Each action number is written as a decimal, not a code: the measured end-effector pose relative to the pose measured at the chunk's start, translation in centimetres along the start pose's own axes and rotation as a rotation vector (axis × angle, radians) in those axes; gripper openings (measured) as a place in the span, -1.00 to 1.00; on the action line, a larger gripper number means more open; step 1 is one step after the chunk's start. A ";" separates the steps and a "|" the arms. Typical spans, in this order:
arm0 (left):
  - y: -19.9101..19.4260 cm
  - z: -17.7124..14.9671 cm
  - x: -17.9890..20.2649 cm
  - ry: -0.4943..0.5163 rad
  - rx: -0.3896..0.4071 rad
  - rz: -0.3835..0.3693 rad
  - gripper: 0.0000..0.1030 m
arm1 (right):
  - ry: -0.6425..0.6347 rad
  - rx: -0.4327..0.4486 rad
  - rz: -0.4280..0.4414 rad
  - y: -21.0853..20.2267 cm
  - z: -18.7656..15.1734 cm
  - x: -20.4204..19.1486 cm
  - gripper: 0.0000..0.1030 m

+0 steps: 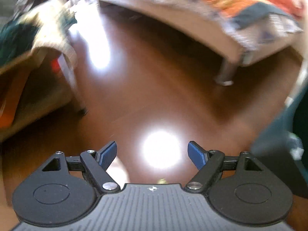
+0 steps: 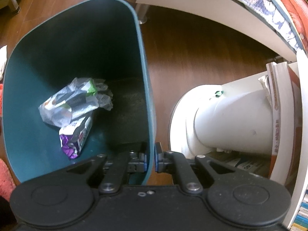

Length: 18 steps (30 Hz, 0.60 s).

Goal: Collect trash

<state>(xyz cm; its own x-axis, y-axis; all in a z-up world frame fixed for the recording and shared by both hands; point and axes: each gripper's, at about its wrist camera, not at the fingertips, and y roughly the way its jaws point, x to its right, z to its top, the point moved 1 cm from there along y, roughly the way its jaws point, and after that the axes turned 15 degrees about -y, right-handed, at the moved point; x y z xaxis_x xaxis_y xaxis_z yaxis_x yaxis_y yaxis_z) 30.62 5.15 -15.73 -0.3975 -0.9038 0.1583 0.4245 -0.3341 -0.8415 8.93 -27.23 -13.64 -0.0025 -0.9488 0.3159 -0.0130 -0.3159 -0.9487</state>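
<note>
The trash is in my green bin [image 2: 80, 38]. A crumpled wrapper [image 2: 75, 102] with grey, white and a bit of green lies at the bottom, ahead of my right gripper and a little to its left. A purple and white packet [image 2: 76, 138] lies just under the wrapper, touching it, closer to my gripper.

My right gripper [image 2: 151, 158] is pinched tight on the bin's wall. One finger is inside the bin and the other is outside, with the thin green rim between them. The bin fills the left side of what this gripper sees.

To the right of the bin is brown wood floor [image 2: 192, 61]. Further right, near my gripper, stands a white round thing [image 2: 227, 119] with a wide base. Books [image 2: 277, 104] stand past it at the far right. Ahead and up is a bed [image 2: 231, 13] with a white frame, a shiny metal leg [image 2: 142, 11] and a blue, white and red quilt.

My left gripper [image 1: 152, 155] is wide open and holds nothing. Its blue pads [image 1: 107, 155] stand far apart over the bare wood floor. This picture is very blurry. A bright spot of light shines on the floor just ahead of it, between the fingers. The green bin [image 1: 284, 144] shows at the right edge. The bed [image 1: 192, 19] is ahead and to the right. A blurry piece of furniture [image 1: 38, 57] with cloth on it is to the left.
</note>
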 end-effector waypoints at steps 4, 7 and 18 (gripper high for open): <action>4.6 -0.9 -3.0 -0.042 -0.035 0.122 0.56 | -0.017 -0.023 -0.004 0.0 -0.8 -0.9 -0.84; 8.0 -2.0 -4.5 -0.056 -0.078 0.191 0.56 | -0.016 0.023 -0.060 -0.3 -0.8 -1.5 -0.85; 14.2 -5.5 -7.1 -0.122 -0.196 0.264 0.56 | -0.105 0.053 -0.164 -2.0 5.0 -1.4 -0.95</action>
<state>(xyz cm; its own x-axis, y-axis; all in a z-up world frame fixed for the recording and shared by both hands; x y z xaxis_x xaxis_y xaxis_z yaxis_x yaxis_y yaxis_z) 35.01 8.27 -31.66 -0.1895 -0.9815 -0.0278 0.3307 -0.0371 -0.9430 13.97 -25.27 -12.25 0.0997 -0.8793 0.4658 0.0481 -0.4633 -0.8849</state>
